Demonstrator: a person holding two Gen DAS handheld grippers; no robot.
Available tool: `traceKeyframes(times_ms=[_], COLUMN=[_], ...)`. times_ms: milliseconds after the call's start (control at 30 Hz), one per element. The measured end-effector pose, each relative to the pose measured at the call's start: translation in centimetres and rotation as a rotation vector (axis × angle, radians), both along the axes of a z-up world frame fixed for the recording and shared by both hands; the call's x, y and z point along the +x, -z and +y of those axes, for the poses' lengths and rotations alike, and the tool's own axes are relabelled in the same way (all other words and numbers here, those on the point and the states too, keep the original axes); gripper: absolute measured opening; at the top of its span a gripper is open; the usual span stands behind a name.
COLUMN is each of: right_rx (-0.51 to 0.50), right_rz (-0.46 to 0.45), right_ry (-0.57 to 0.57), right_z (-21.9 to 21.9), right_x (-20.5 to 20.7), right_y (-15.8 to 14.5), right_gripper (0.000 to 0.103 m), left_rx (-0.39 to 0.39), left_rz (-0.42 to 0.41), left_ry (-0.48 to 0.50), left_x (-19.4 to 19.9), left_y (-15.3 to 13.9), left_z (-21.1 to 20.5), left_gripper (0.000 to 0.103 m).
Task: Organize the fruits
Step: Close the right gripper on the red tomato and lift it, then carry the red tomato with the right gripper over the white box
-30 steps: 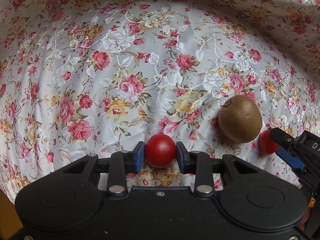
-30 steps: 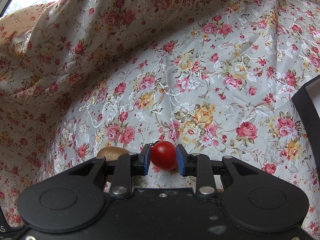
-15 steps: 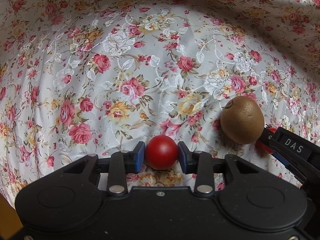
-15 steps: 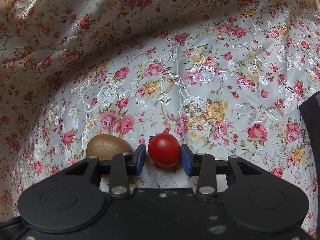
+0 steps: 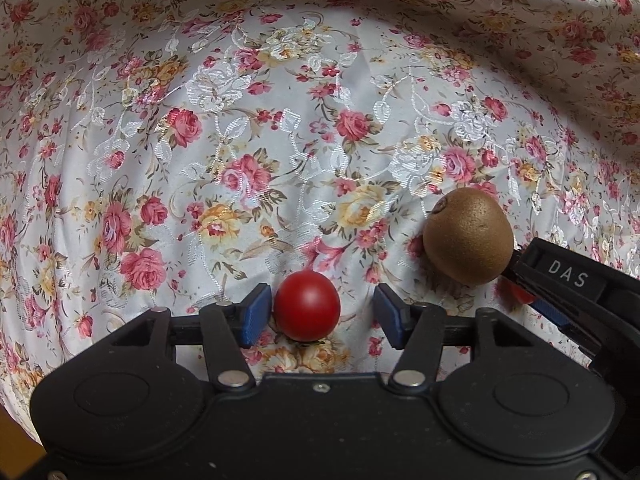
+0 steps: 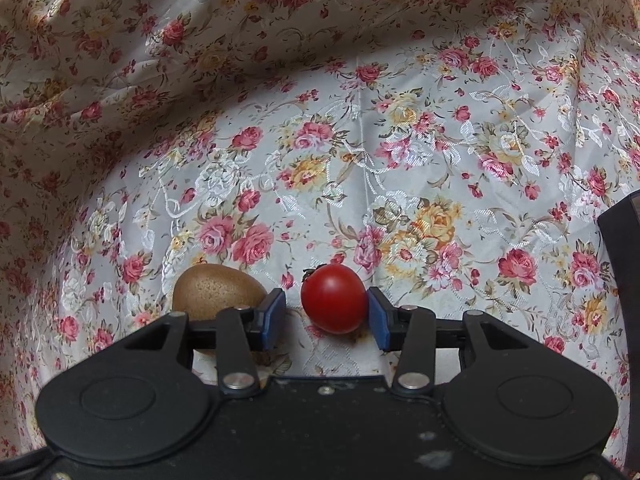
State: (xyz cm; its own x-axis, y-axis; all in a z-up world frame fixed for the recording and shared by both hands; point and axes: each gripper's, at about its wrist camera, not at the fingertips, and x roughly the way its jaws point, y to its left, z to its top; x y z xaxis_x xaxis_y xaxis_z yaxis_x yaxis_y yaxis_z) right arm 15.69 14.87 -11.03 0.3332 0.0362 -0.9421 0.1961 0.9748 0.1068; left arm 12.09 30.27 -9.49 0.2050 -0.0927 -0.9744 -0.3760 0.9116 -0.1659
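In the left wrist view, a red cherry tomato rests on the floral cloth between the jaws of my left gripper, which is open with a gap on the tomato's right side. A brown kiwi lies to the right, with my right gripper's finger beside it. In the right wrist view, a second red tomato lies on the cloth between the jaws of my right gripper, which is open; the tomato touches the right pad. The kiwi sits just left of the left finger.
A floral cloth covers the whole surface and rises in folds at the back. A dark object edge stands at the right of the right wrist view.
Both grippers have opened and let go of their tomatoes, which now rest on the cloth. The right gripper has moved closer to the kiwi.
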Motion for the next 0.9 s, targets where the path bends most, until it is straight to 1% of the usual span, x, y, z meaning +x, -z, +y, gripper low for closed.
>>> traceKeyframes(times_ms=[100, 200, 233, 267, 300, 467, 567, 633, 767, 833, 900], right_rx=[0.034, 0.072, 0.075, 0.077, 0.084, 0.112, 0.1, 0.098, 0.126, 0.137, 0.144], right_rz=[0.008, 0.044, 0.055, 0.065, 0.067, 0.046, 0.06, 0.068, 0.089, 0.1, 0.107], right_ry=[0.033, 0.033, 0.03, 0.027, 0.022, 0.03, 0.001, -0.007, 0.011, 0.013, 0.009], right_z=[-0.5, -1.2, -1.4, -1.6, -1.7, -2.3, -1.9, -1.9, -2.1, -2.3, -2.5], right_x=[0.1, 0.6, 0.8, 1.0, 1.0, 0.9, 1.1, 1.1, 1.3, 1.3, 1.2], right_y=[0.1, 0.1, 0.1, 0.2, 0.2, 0.3, 0.3, 0.3, 0.4, 0.3, 0.2], right_gripper=[0.047, 0.045, 0.044, 0.04, 0.04, 0.041, 0.041, 0.041, 0.041, 0.037, 0.036], left_rx=[-0.028, -0.053, -0.06, -0.075, -0.08, -0.047, -0.063, -0.081, -0.099, -0.083, -0.05], left_rz=[0.0, 0.0, 0.0, -0.005, -0.008, -0.013, -0.023, -0.027, -0.023, -0.015, 0.001], left_ry=[-0.006, -0.019, -0.02, -0.021, -0.022, 0.009, -0.002, -0.026, -0.054, -0.055, -0.045], left_x=[0.0, 0.0, 0.0, -0.1, -0.1, -0.1, -0.2, -0.3, -0.4, -0.4, -0.4], left_y=[0.1, 0.0, 0.0, 0.0, 0.0, -0.1, -0.1, -0.2, -0.1, -0.1, -0.3], left_z=[0.3, 0.8, 0.8, 0.8, 0.8, 0.1, 0.2, 0.7, 1.2, 1.1, 1.0], left_gripper=[0.065, 0.066, 0.067, 0.071, 0.073, 0.073, 0.075, 0.075, 0.07, 0.065, 0.057])
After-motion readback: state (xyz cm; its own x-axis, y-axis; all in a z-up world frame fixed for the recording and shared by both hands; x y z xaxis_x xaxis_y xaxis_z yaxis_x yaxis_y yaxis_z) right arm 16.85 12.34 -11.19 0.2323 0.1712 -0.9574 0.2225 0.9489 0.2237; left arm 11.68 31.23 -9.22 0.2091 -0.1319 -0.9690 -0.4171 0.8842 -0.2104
